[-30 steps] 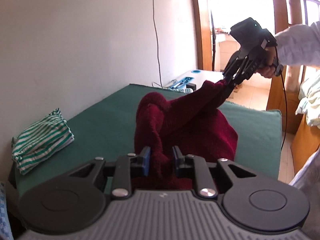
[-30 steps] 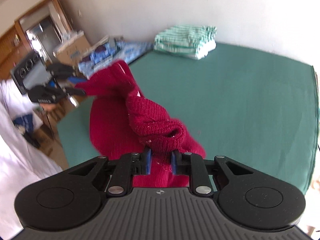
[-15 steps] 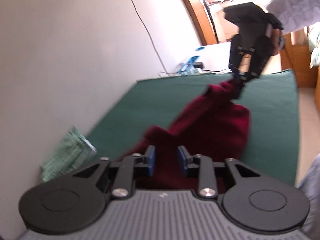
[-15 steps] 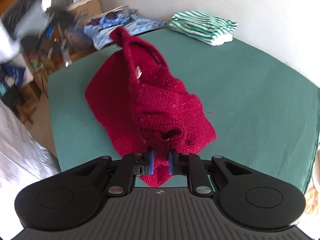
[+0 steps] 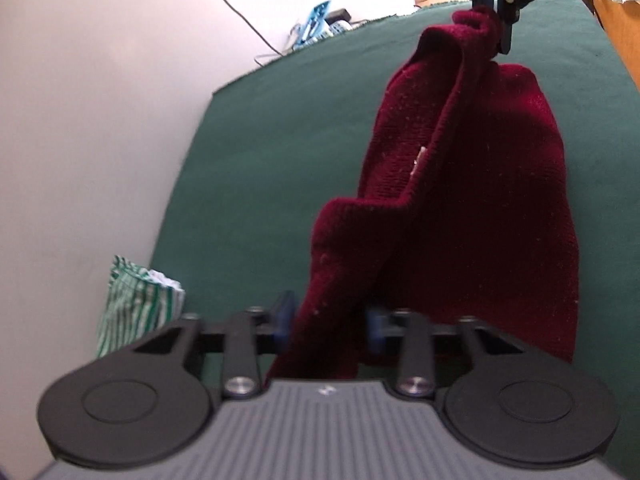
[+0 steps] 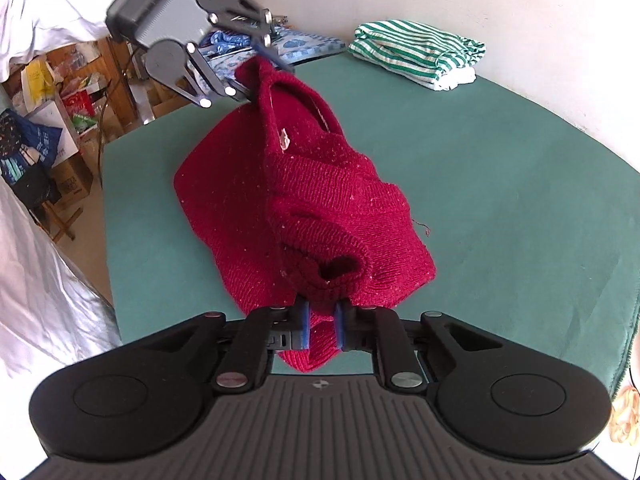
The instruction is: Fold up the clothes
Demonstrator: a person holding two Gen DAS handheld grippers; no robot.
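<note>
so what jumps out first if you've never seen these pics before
The dark red knitted sweater dominates both views, lifted above the green table cover and strung between the two grippers. The right gripper pinches one end close to its camera, while the left gripper holds the opposite end at the far side. Next comes the folded green-and-white striped garment, lying near the white wall at the table's back edge.

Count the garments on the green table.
2: a dark red knitted sweater stretched between both grippers mid-table, and a folded green-and-white striped garment by the wall. The striped stack may hold more.
</note>
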